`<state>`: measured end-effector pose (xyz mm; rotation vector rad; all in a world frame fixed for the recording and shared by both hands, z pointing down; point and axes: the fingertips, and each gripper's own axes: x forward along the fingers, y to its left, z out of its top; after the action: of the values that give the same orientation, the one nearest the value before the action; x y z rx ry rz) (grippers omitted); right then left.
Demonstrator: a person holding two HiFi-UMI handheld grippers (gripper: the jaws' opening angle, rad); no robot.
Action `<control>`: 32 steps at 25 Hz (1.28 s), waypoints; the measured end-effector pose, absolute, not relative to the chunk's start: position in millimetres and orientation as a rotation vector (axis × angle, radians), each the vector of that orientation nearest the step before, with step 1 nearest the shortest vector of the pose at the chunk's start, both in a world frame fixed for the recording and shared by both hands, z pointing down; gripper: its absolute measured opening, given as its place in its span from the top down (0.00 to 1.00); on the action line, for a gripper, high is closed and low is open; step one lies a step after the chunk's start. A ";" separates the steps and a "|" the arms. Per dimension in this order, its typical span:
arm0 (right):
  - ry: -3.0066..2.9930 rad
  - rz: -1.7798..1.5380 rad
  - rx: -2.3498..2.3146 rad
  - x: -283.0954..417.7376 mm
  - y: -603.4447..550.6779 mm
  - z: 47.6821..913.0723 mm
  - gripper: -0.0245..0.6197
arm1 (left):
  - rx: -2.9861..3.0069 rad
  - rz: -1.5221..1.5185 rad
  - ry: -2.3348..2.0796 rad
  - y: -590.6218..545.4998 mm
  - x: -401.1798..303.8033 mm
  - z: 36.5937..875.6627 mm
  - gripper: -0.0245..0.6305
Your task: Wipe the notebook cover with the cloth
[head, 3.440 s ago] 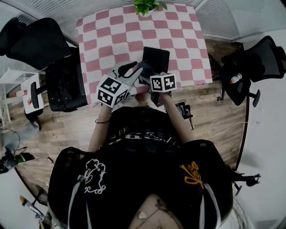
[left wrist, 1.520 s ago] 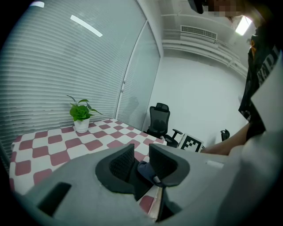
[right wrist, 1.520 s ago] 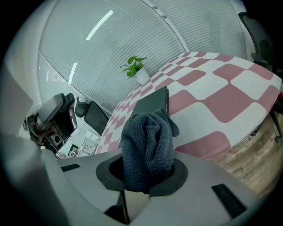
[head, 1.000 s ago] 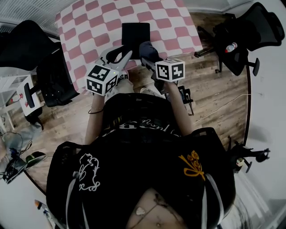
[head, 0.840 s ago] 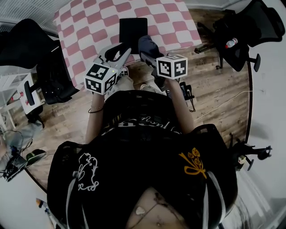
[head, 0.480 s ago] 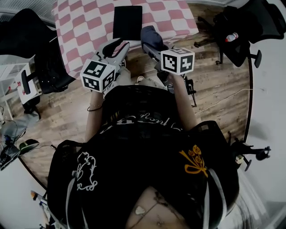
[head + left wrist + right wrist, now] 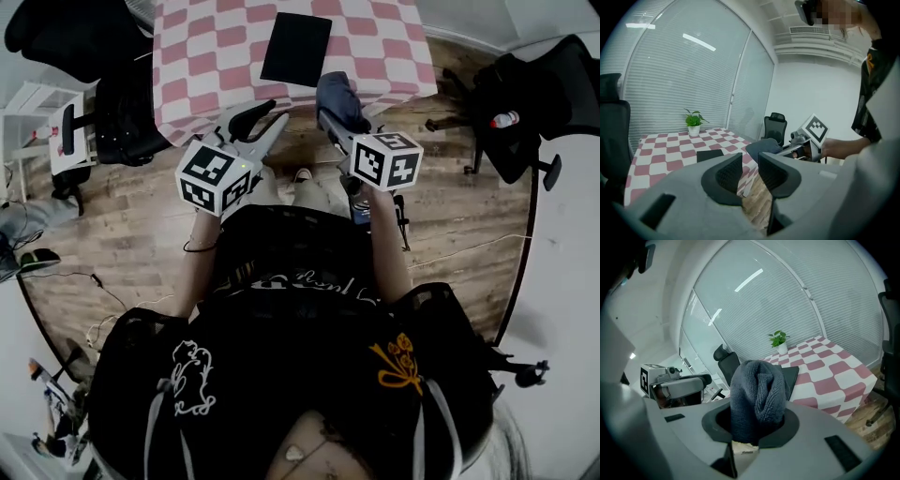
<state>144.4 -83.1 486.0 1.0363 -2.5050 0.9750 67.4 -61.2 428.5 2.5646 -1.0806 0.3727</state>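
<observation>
Head view: right hand-held gripper (image 7: 339, 127) is clamping the cloth (image 7: 335, 92) short of the notebook (image 7: 296, 47), left hand-held gripper (image 7: 262, 116) gaping empty; reaching the cover seems next.

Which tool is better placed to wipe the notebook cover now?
The right tool: it is shut on the gray cloth, with the black notebook lying on the checkered table ahead. The left tool is open and empty.

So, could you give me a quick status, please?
Left tongs open, empty. Right tongs shut on cloth. Notebook on checked table, tongs short of it. Path clear.
</observation>
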 end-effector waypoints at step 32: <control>-2.462 0.956 1.335 16.0 84.4 472.3 0.85 | 2.724 0.367 -0.850 100.4 -66.3 427.6 0.79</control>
<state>16.0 84.4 472.3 1.3354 -2.4621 0.9564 -66.3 100.4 427.6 2.7236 -0.8503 0.3671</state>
